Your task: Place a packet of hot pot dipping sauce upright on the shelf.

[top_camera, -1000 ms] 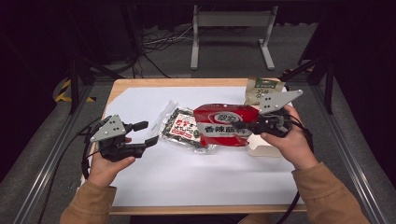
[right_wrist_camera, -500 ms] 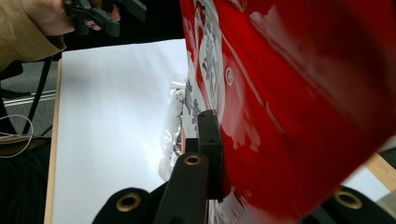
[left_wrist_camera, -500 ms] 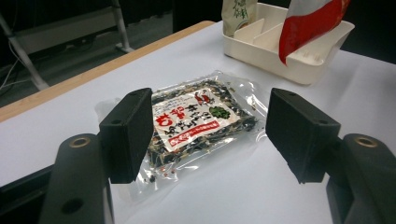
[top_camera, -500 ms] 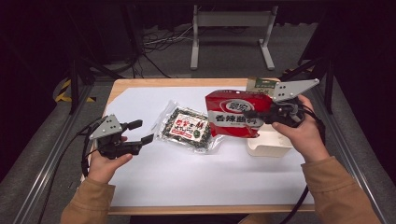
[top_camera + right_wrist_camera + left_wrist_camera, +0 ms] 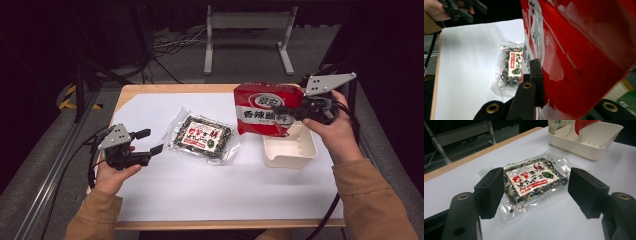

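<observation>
The right gripper [image 5: 295, 111], in the right half of the high view, has its jaws pinched tight on the shiny red snack bag with white writing [image 5: 267, 109]. The bag hangs upright in the air, just above the far left corner of the cream plastic tray [image 5: 291, 148]. In the right gripper view the red bag [image 5: 584, 55] covers the right side of the frame, and one black jaw presses flat against its face near the bottom middle. I cannot tell where the other jaw sits, because the bag hides it.

The left gripper [image 5: 146, 142] is in the lower left of the high view, held low over the white paper sheet [image 5: 215, 195] that covers the wooden table [image 5: 165, 90]. Its jaws have just been opening and now stand wide, with nothing pinched. The clear plastic packet of dark seaweed bits with a red and white label [image 5: 204, 138] lies flat on the paper just to the right of these jaws, not touching them. In the left gripper view the packet [image 5: 534, 180] lies in the middle of the frame, seen in the gap between the two black jaws and a bit farther off. The tray [image 5: 589, 145] sits in the upper right there, with a corner of the red bag [image 5: 584, 125] dipping over it.
</observation>
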`<state>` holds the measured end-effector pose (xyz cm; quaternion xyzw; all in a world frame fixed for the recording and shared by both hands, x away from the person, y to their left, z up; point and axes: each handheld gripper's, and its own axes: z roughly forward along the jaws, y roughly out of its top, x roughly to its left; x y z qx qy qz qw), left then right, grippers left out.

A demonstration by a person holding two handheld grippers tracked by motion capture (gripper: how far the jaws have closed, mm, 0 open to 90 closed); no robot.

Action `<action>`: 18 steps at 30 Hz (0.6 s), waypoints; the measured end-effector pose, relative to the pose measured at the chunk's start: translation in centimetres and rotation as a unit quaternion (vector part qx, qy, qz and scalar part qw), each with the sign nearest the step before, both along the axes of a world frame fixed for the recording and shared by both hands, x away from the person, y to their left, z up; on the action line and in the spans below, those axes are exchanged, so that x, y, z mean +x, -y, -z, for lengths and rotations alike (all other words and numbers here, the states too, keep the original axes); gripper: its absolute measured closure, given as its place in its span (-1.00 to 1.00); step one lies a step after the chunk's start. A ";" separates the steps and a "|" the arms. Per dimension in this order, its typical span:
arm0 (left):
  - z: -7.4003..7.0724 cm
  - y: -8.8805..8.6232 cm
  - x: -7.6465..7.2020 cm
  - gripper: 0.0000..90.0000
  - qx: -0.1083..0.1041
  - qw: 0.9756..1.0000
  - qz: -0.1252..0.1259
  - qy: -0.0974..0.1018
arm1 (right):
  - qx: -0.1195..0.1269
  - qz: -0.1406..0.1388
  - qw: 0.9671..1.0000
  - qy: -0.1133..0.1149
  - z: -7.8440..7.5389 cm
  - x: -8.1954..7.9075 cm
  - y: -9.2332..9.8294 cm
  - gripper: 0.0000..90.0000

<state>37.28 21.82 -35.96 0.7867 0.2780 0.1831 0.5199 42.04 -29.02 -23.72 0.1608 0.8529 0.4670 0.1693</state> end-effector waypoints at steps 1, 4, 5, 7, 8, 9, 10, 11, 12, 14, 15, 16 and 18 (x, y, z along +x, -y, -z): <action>0.2 -0.1 0.1 -0.34 -0.001 1.000 0.000 -0.001 | 0.001 0.005 1.000 0.002 0.0 0.3 0.4 0.98; 0.4 -0.2 0.2 -0.34 0.001 1.000 -0.002 -0.002 | 0.003 0.010 1.000 0.003 -0.1 0.5 0.7 0.98; 0.5 -0.3 0.3 -0.34 0.000 1.000 -0.004 -0.004 | 0.004 0.012 1.000 0.003 -0.1 0.7 1.0 0.98; 0.7 -0.4 0.4 -0.36 -0.002 1.000 -0.004 -0.004 | 0.005 0.016 1.000 0.005 -0.2 1.1 1.4 0.98; 0.8 -0.4 0.4 -0.37 -0.006 1.000 -0.005 -0.006 | 0.005 0.019 1.000 0.005 -0.2 1.2 1.6 0.98; 0.9 -0.5 0.5 -0.38 -0.008 1.000 -0.007 -0.005 | 0.004 0.021 1.000 0.004 -0.2 1.4 1.7 0.98; 1.0 -0.5 0.6 -0.39 -0.008 1.000 -0.007 -0.005 | 0.001 0.026 1.000 0.003 -0.1 1.7 2.0 0.98; 1.0 -0.6 0.6 -0.39 -0.008 1.000 -0.008 -0.008 | 0.000 0.028 1.000 0.002 -0.1 1.8 2.1 0.98; 1.1 -0.6 0.6 -0.39 -0.008 1.000 -0.010 -0.007 | -0.001 0.031 1.000 0.001 0.0 2.1 2.3 0.98; 1.2 -0.6 0.7 -0.39 -0.004 1.000 -0.009 -0.008 | -0.002 0.037 0.999 0.000 0.1 2.5 2.7 0.98; 1.3 -0.6 0.7 -0.39 -0.005 1.000 -0.010 -0.010 | -0.002 0.039 0.999 0.000 0.1 2.6 2.8 0.98; 1.3 -0.7 0.7 -0.39 -0.004 1.000 -0.010 -0.010 | -0.001 0.042 0.999 -0.001 0.1 2.8 3.1 0.98; 1.4 -0.7 0.8 -0.39 -0.003 1.000 -0.011 -0.011 | -0.001 0.047 0.999 0.000 0.2 3.2 3.4 0.98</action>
